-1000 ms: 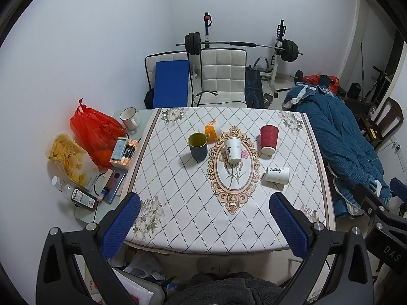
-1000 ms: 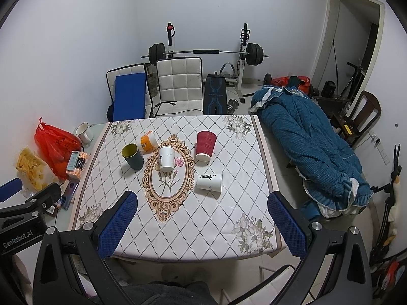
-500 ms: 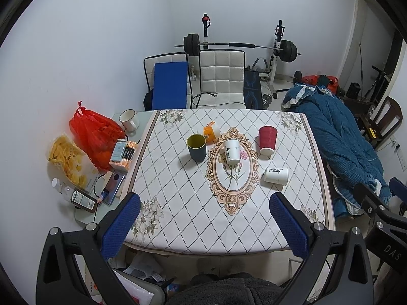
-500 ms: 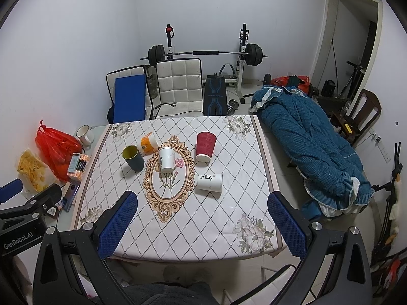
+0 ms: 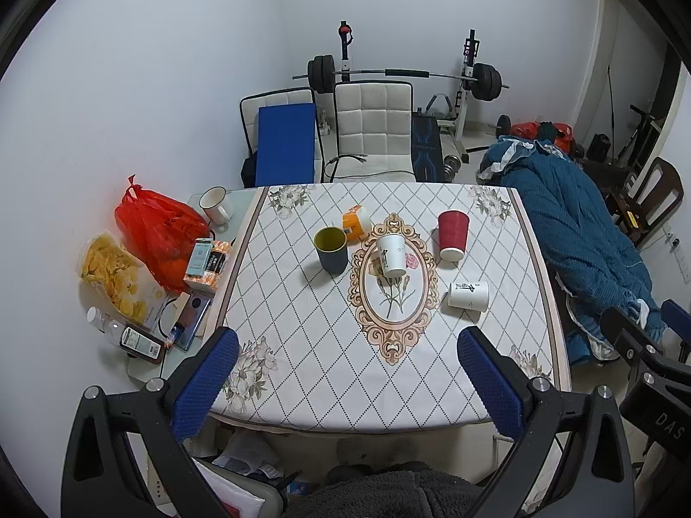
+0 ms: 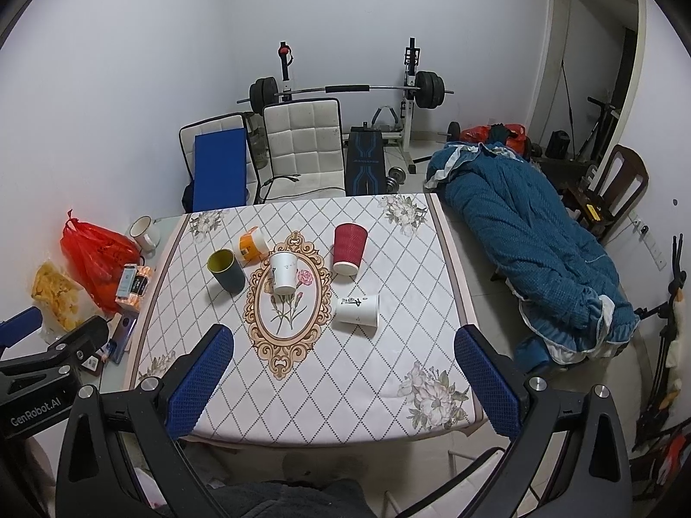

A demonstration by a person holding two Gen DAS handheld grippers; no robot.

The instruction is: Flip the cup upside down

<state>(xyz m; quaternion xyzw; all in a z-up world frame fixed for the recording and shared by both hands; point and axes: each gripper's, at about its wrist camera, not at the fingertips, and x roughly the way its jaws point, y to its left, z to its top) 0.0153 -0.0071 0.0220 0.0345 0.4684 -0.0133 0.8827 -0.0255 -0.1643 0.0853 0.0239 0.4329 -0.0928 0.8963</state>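
Several cups stand on the patterned tablecloth [image 5: 302,323]. A dark cup with a yellow inside [image 5: 331,250] [image 6: 226,270] stands upright with its mouth up. A white paper cup [image 5: 392,255] [image 6: 284,272] stands upright on the oval. A red paper cup [image 5: 452,235] [image 6: 349,249] stands upside down. Another white paper cup [image 5: 467,295] [image 6: 357,310] lies on its side. An orange cup [image 5: 356,223] [image 6: 253,245] lies on its side. My left gripper [image 5: 345,377] and right gripper [image 6: 343,371] are open and empty, high above the table's near edge.
A side table at the left holds a red bag [image 5: 157,233], a snack bag [image 5: 118,276], a mug [image 5: 214,203], boxes and bottles. Two chairs [image 5: 371,129] and a barbell rack stand behind the table. A blue quilt [image 5: 578,233] lies to the right.
Both views have pulled back and up a little from the table. The cups have not moved and both grippers stay open.
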